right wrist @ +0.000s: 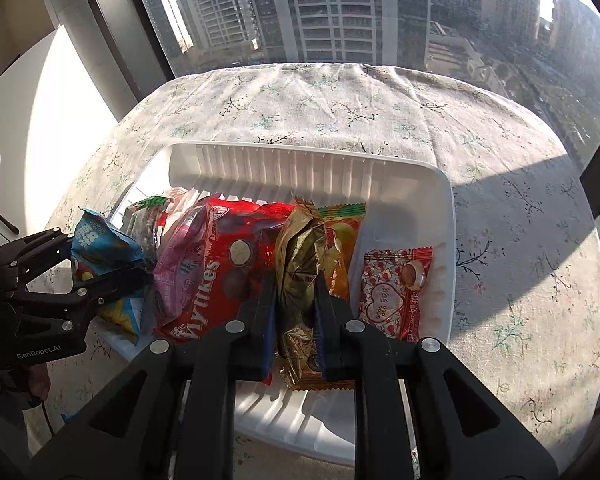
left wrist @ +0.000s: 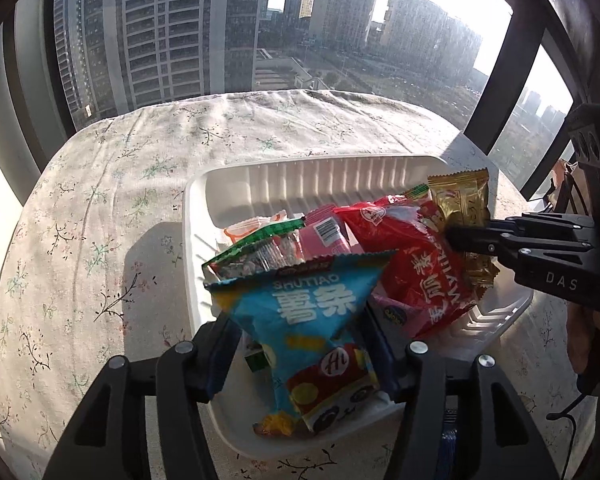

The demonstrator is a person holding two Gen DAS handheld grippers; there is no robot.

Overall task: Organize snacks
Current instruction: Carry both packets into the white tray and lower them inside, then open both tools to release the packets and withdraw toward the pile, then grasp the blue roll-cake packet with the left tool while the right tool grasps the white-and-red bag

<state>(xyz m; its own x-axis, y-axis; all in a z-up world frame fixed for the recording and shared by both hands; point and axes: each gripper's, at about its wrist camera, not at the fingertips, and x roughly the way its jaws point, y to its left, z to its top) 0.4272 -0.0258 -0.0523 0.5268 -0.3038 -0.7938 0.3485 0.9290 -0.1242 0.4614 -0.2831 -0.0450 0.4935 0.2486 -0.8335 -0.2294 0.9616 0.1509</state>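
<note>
A white ribbed tray [left wrist: 300,178] [right wrist: 300,160] sits on the floral tablecloth and holds several snack packets. My left gripper [left wrist: 296,344] is shut on a blue crisps bag [left wrist: 312,312] over the tray's near left edge; the bag also shows in the right wrist view [right wrist: 100,240]. My right gripper [right wrist: 296,300] is shut on a gold foil packet [right wrist: 300,264] [left wrist: 460,200] held upright over the tray's middle. A large red bag [right wrist: 228,264] [left wrist: 412,264] lies between the two held packets.
In the tray lie a pink packet [left wrist: 328,232], a green-topped clear packet [left wrist: 260,252], an orange packet [right wrist: 340,240] and a red heart-patterned packet [right wrist: 396,292]. The round table [right wrist: 520,240] stands against a large window.
</note>
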